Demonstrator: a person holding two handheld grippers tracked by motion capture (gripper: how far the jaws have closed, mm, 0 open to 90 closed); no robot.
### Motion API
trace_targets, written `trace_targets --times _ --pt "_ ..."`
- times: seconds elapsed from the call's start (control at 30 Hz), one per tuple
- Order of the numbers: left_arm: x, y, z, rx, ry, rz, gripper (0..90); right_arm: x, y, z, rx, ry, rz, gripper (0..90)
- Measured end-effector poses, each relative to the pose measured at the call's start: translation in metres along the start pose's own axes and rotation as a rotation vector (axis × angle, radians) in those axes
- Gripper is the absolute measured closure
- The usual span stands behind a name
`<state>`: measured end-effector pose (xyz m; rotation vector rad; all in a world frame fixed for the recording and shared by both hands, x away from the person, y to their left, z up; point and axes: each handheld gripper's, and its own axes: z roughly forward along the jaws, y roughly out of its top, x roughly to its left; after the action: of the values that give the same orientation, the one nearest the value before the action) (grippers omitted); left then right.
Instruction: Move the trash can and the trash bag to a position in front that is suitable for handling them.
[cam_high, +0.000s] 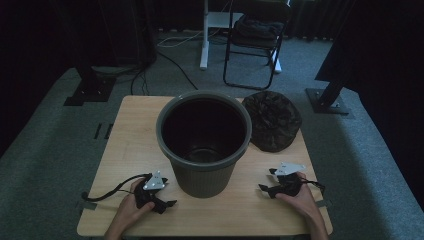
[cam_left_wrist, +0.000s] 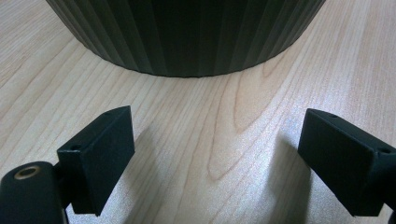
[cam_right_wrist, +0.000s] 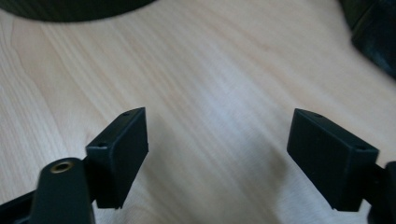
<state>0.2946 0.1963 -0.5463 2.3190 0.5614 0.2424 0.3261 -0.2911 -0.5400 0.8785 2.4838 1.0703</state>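
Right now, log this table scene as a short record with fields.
surface: wooden table
centre item: ribbed dark bin, upright, looks empty
beside it: crumpled dark bag, lying at the bin's right, toward the far edge
left gripper: open, nothing between the jaws, low over the table in front of the bin's left side
right gripper: open, nothing held, near the table's right front, apart from the bag
contact: neither gripper touches the bin or the bag
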Motion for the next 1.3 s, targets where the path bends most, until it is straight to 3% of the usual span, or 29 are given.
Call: trace_targets --times 0.27,0.73,1.1,1.3 --pt "0.000 0.000 0.000 0.000 0.000 -0.001 11.0 -0.017 0.017 -0.010 -0.033 -0.051 -0.017 30.8" --pt "0.000 0.000 0.000 0.001 -0.001 -0.002 10.9 -0.053 0.054 -0.006 -0.079 -0.113 0.003 30.1" --pt "0.000 0.000 0.000 0.001 -0.001 -0.003 10.9 -0.083 0.079 0.009 -0.088 -0.153 0.028 27.2" --pt "0.000 0.000 0.000 0.001 -0.001 -0.002 11.0 -0.092 0.088 0.020 -0.091 -0.167 0.040 26.4"
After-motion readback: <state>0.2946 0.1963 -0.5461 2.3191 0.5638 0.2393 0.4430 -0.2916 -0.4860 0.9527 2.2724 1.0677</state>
